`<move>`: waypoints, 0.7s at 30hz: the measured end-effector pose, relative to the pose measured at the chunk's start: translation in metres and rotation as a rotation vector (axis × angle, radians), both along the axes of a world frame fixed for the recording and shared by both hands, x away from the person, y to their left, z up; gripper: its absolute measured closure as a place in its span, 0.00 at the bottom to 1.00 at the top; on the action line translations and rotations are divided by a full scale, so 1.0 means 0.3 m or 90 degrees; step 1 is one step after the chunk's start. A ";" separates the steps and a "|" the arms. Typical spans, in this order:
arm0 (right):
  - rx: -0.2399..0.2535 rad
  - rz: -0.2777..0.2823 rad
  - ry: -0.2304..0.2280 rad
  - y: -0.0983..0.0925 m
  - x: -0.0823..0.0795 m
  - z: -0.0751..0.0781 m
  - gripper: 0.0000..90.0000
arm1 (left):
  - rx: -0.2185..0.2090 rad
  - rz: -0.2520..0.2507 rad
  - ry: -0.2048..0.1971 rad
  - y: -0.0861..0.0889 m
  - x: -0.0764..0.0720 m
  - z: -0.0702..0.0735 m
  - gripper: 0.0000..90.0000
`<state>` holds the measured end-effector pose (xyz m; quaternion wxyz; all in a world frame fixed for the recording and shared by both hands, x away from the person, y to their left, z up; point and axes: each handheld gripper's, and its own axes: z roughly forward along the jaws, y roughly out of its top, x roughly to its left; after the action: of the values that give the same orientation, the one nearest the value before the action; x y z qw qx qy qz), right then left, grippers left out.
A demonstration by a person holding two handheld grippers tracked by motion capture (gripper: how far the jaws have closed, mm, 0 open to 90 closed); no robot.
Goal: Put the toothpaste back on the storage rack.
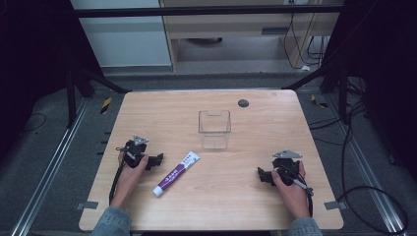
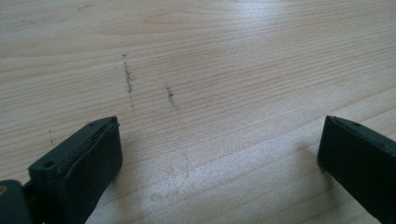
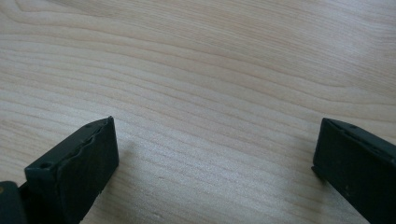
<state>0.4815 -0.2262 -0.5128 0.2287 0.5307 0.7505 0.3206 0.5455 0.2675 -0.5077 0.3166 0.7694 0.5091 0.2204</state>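
On the wooden table [image 1: 246, 196] in the high view, your left gripper [image 1: 156, 160] rests near the left edge and your right gripper [image 1: 262, 176] near the right, well apart. Between them lies a white-and-purple toothpaste tube [image 1: 176, 173], just beside the left gripper's tips, with a clear plastic container [image 1: 215, 129] standing behind it. In the left gripper view, your jaws stand wide apart over bare scuffed wood, gripping nothing. In the right gripper view, the jaws are likewise spread over bare wood.
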 end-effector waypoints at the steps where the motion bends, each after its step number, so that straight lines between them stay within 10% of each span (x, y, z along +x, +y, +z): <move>1: 0.003 0.000 0.002 0.001 0.000 0.001 0.00 | 0.000 0.000 0.000 0.000 0.000 0.000 0.00; 13: -0.001 0.003 0.000 0.000 -0.003 0.000 0.00 | -0.005 -0.033 -0.037 0.037 -0.057 0.077 0.03; 21: -0.001 0.002 0.000 0.000 -0.007 0.000 0.00 | 0.074 -0.062 -0.027 -0.002 -0.111 0.162 0.04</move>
<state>0.4794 -0.2262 -0.5129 0.2284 0.5291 0.7518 0.3205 0.5121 0.2668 -0.4592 0.2925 0.8054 0.4505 0.2505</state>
